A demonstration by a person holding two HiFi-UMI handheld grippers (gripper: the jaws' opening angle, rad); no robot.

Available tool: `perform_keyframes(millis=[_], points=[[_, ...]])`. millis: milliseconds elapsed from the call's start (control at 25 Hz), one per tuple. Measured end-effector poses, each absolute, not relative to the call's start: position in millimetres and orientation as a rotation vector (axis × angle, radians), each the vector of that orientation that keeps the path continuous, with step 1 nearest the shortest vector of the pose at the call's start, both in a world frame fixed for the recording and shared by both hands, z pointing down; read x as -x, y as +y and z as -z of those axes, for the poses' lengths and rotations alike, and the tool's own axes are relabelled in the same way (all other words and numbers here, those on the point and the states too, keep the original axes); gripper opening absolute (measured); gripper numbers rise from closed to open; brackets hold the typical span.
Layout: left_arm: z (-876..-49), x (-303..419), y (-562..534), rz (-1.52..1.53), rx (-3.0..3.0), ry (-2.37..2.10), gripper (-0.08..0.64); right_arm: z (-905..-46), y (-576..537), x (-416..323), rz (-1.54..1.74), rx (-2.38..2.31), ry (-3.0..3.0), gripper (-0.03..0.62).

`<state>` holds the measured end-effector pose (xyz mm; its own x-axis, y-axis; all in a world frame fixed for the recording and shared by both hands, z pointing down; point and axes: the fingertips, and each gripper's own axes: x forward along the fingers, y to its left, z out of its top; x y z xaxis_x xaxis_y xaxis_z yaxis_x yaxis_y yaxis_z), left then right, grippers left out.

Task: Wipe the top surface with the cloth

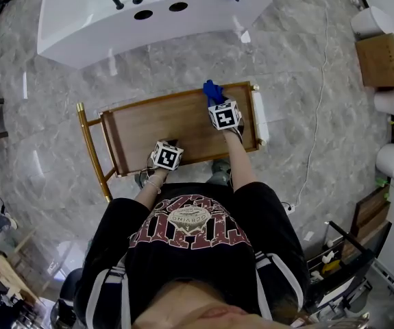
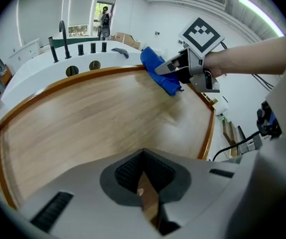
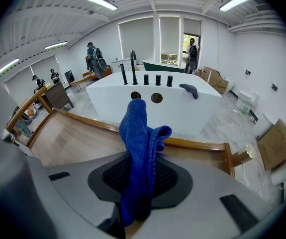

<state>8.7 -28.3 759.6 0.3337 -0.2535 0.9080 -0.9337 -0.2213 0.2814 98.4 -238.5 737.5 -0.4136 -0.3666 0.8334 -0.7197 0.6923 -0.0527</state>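
- Head view: my right tongs (image 1: 218, 103) are at about 1 o'clock on the wooden cart top (image 1: 149, 125), close to its far rim.
- Right gripper view shows their jaws clenched on the blue cloth (image 3: 139, 138), which sticks up out of them in a fold.
- From the left gripper view, the cloth's lower end meets the wood beside the far right corner.
- My left tongs (image 1: 168, 146) hang over the near edge at 6 o'clock, jaws pressed together with nothing between them.
- A white tub (image 1: 80, 19) with black taps stands at 12 o'clock, beyond the cart.
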Motion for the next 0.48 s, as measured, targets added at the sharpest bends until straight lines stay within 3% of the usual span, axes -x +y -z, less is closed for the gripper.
perform_keyframes(millis=[480], points=[[-760, -10, -28, -0.935, -1.693, -1.106, 0.049, -739, -261, -154, -0.532, -0.958, -1.969, 0.089]])
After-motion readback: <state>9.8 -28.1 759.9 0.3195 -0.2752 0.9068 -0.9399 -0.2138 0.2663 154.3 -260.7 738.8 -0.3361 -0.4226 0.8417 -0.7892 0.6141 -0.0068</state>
